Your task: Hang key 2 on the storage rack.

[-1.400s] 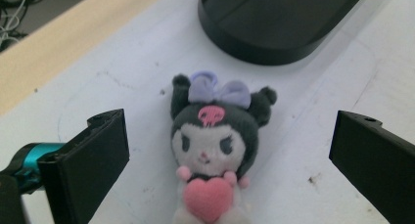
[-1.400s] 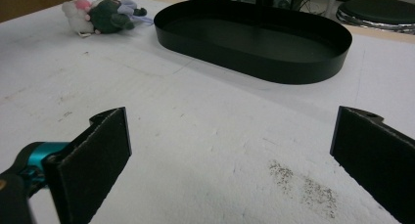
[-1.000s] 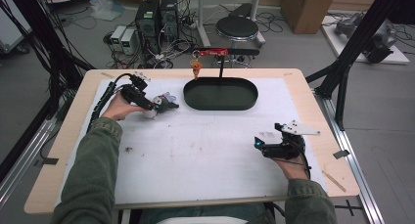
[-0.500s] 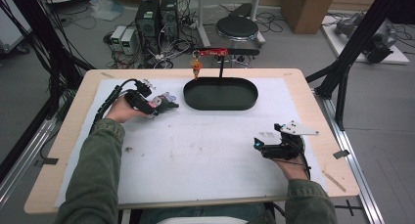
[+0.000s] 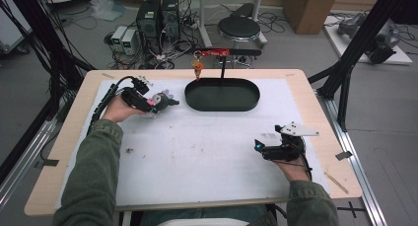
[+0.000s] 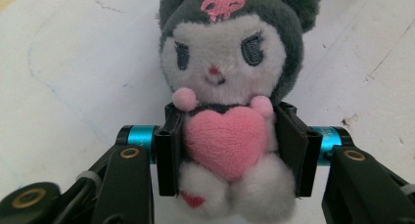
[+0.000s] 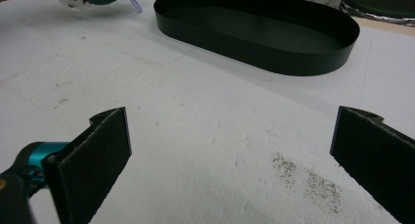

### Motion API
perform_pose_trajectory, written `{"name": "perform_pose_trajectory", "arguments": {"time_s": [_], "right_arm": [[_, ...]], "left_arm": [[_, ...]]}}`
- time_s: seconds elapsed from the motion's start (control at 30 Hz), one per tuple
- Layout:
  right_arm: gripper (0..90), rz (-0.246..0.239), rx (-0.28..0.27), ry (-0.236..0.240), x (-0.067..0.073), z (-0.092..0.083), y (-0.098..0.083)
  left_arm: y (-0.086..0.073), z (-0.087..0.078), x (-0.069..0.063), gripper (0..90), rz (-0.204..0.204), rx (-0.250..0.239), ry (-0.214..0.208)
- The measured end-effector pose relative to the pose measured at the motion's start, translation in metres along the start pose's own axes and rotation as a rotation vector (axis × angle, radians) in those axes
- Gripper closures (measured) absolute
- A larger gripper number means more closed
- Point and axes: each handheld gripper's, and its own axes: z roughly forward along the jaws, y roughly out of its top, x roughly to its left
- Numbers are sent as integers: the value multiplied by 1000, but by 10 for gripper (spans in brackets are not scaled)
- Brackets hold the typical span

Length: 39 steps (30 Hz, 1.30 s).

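Left claw (image 6: 230, 150): the jaws have just been closing and now stand at a narrow gap, with a plush toy (image 6: 227, 82) between them. In the left gripper view both black pads press on the toy's sides at the level of the pink heart (image 6: 226, 141) on its chest. The fur bulges slightly above and below the pads. The toy has a dark grey hood, a white face and white feet, and it faces the camera upright. The white sheet (image 6: 73, 62) lies behind it.

In the high view the left claw (image 5: 165, 101) is at the far left part of the table (image 5: 325, 112), just left of the black oval tray (image 5: 222, 94). The toy (image 5: 160, 98) is at the claw's tip, near the tray's left end but apart from it. Whether the toy rests on the sheet or is lifted off it cannot be told.

Right claw (image 7: 230, 150): the jaws stand wide apart with nothing between them. The right gripper view shows bare sheet with a dark speckled stain (image 7: 306, 177) between the pads. The tray (image 7: 259, 31) lies well beyond them. In the high view the right claw (image 5: 259, 147) sits low at the near right of the table, pointing left, held by the person's hand (image 5: 291, 168).

A red clamp (image 5: 212, 53) on a stand hangs above the tray's far rim.
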Motion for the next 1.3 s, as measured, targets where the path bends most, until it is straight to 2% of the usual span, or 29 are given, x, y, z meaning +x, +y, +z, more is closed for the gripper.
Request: {"name": "perform_pose_trajectory", "arguments": {"time_s": [0.2, 0.3, 0.4, 0.53, 0.7, 0.83, 1.0, 1.1, 1.3], "right_arm": [[5, -6, 0, 5, 1, 1, 1], [5, -9, -2, 7, 1, 2, 1], [6, -5, -1, 10, 3, 3, 2], [6, -7, 1, 13, 2, 3, 2], [5, 6, -16, 24, 1, 3, 3], [5, 13, -22, 32, 2, 4, 4], [5, 22, -32, 41, 1, 3, 4], [5, 29, -38, 48, 0, 2, 4], [5, 45, -49, 37, -3, -5, 0]], "left_arm": [[6, -20, -6, 513, 6, -32, 20], [14, -32, -10, 513, 20, -36, 57], [23, -45, -17, 512, 33, -58, 67], [34, -61, -28, 512, 69, -79, 73], [46, -80, -45, 506, 96, -108, 55], [56, -89, -54, 507, 119, -106, 77], [68, -99, -61, 507, 146, -128, 54], [75, -102, -64, 507, 172, -121, 59], [94, -104, -68, 507, 194, -120, 63]]}}
